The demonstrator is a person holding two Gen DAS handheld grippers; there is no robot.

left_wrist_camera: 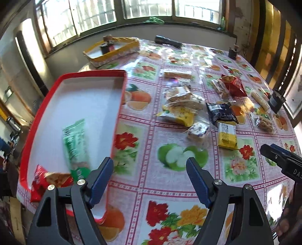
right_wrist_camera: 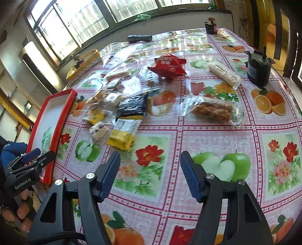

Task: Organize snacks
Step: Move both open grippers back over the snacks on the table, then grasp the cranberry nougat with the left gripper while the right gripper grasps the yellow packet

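Both the left hand-held gripper and right hand-held gripper gape wide, empty

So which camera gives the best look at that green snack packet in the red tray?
The left wrist view: the green packet lies in full sight inside the red tray, slightly blurred. In the right wrist view only a sliver shows behind the tray's rim.

A table under a fruit-and-flower oilcloth stands by wide barred windows (daylight glares off the cloth); yellow curtains hang at right.
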